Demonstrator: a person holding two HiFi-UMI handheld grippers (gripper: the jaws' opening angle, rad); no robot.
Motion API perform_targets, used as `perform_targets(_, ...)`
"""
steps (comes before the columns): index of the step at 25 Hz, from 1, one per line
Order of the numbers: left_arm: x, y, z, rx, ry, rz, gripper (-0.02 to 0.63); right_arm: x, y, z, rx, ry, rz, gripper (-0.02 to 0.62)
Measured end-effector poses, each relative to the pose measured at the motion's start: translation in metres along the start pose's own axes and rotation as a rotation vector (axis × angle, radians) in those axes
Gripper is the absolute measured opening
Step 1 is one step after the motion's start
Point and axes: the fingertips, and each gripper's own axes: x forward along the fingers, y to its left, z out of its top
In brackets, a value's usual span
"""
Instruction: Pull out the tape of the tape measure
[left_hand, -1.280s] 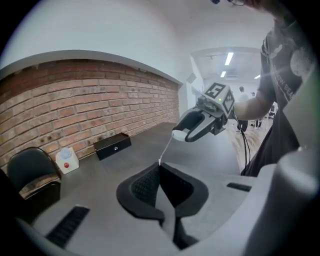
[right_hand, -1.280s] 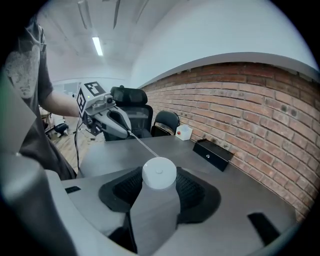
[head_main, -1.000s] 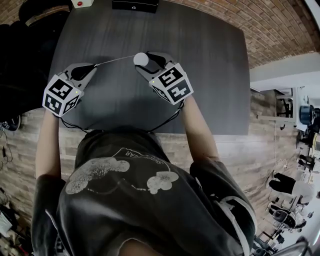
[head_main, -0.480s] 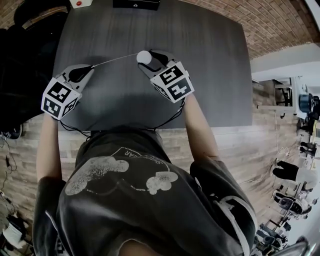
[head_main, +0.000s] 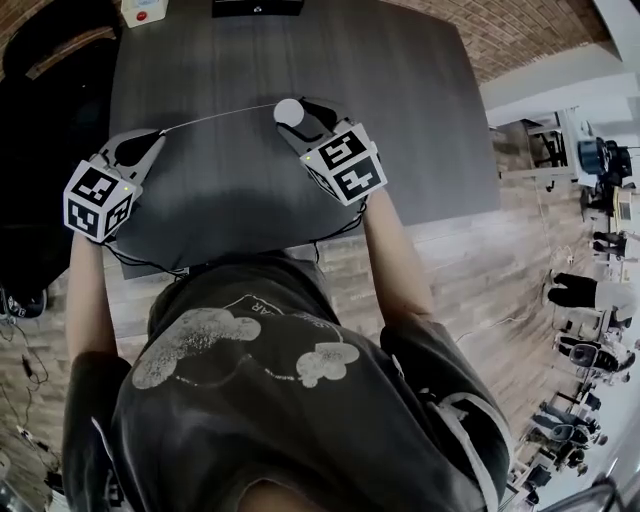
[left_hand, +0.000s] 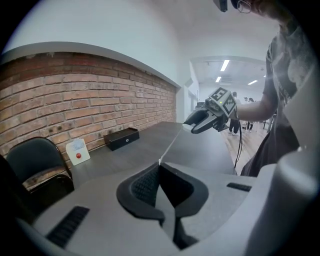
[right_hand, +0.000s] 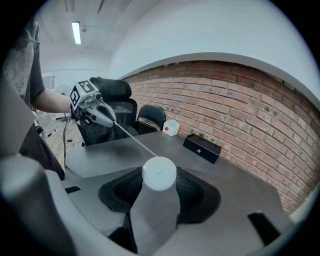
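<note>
Two grippers share the job | right gripper (head_main: 300, 118) hugs the round white tape measure (head_main: 288, 111) over the dark grey table (head_main: 400, 100) so it cannot slip | left gripper (head_main: 152, 137) pinches tight on the thin white tape (head_main: 215, 117) end, stretching it sideways between them

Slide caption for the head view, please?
Right gripper holds round white tape measure; left gripper pinches its thin tape.

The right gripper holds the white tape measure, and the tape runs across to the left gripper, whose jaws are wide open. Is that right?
No. The left gripper has its jaws shut on the end of the tape, as the left gripper view shows. The right gripper does hold the white tape measure, with the tape running across.
</note>
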Motion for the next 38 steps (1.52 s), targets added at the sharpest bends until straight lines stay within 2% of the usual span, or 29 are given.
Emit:
perform_targets(7,-0.015,0.010,-0.008,0.023,-0.018,-0.013,0.009,-0.006,0.009,0.006,0.007,0.030,-0.072,0.229)
perform_targets(12,-0.038,0.025,-0.016,-0.025,-0.043,0.000,0.009,-0.018,0.002,0.007,0.051,0.031,-0.132,0.229)
perform_targets(15,-0.049,0.028,-0.017,-0.069,-0.070,-0.009,0.009,-0.023,0.004,0.009,0.084,0.013,-0.124,0.230)
perform_targets(29,-0.051,0.027,-0.025,-0.094,-0.047,0.002,0.009,-0.023,0.001,0.007,0.058,0.029,-0.130,0.229)
perform_targets(34,-0.060,0.044,-0.035,-0.173,-0.063,0.045,0.009,-0.029,-0.017,-0.003,0.107,0.032,-0.155,0.229)
perform_targets(38,-0.060,0.051,-0.036,-0.204,-0.069,0.065,0.009,-0.029,-0.025,-0.005,0.107,0.032,-0.148,0.230)
